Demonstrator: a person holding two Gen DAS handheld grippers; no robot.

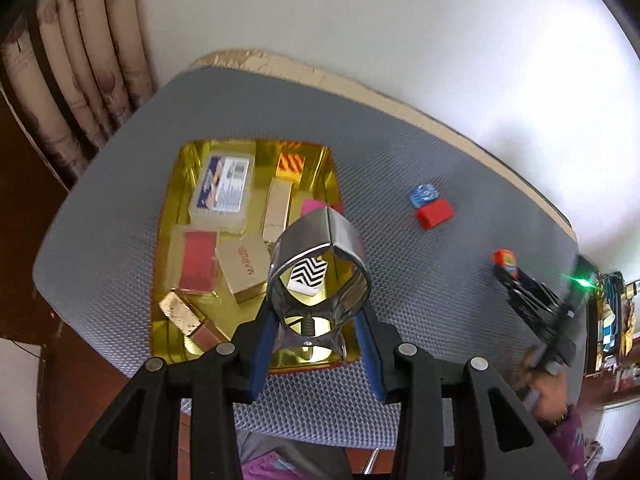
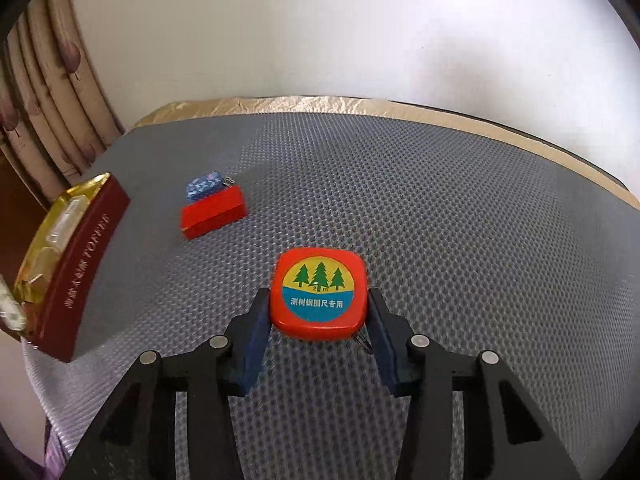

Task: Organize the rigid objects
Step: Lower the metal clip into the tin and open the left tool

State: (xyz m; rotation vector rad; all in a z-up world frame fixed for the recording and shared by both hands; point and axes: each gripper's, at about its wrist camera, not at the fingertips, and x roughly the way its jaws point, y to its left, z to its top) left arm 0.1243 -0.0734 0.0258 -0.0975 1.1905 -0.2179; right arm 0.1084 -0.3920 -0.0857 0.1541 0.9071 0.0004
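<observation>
My left gripper (image 1: 318, 320) is shut on the handles of a large silver spring clip (image 1: 320, 240), which hangs above the near right part of the gold tray (image 1: 176, 184). The tray holds several items, among them a clear plastic box (image 1: 222, 190) and a black-and-white chevron piece (image 1: 308, 276) seen through the clip. My right gripper (image 2: 318, 312) is low on the grey mat (image 2: 440, 220). Its blue pads (image 2: 256, 320) sit against both sides of an orange tape measure (image 2: 318, 292) that lies flat. In the left wrist view, the right gripper (image 1: 506, 270) and the tape measure (image 1: 505, 259) are at the far right.
A red block (image 2: 212, 212) and a small blue patterned object (image 2: 204, 186) lie together on the mat between the tray and the tape measure. The tray's dark red wall (image 2: 92, 264) faces the right gripper. A curtain (image 1: 80, 60) hangs beyond the table's far left corner.
</observation>
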